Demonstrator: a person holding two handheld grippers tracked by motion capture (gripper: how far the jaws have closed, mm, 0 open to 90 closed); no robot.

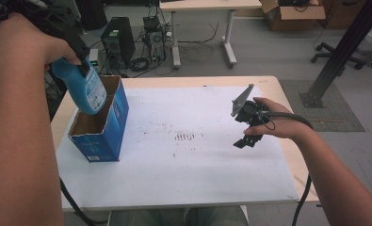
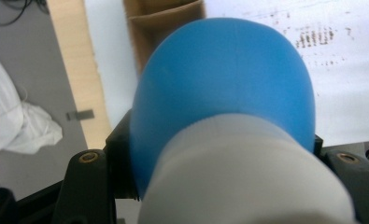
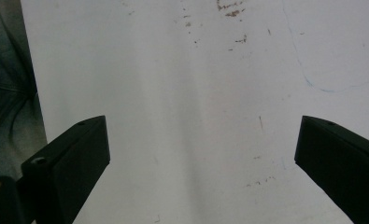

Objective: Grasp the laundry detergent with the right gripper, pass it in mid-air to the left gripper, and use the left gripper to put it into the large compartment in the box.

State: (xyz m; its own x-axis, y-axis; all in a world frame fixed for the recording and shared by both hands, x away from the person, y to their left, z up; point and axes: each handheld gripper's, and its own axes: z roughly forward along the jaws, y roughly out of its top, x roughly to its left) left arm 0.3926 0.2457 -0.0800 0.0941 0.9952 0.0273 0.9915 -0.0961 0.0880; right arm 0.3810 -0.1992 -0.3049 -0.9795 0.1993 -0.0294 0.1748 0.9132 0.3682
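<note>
Left hand-held gripper clamped on blue bottle — tilted above, perhaps entering, open blue box, right hand-held gripper spread wide, empty — over white table

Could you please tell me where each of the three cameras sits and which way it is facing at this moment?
High view: above the person's side, looking forward and down on the table; both forearms, left gripper and right gripper show.
Left gripper view: rides the left gripper, looking along the clamped blue bottle into the cardboard box.
Right gripper view: looks down between its open black jaws at the white table top.
Shared: high and left gripper views both show bottle and box.
</note>
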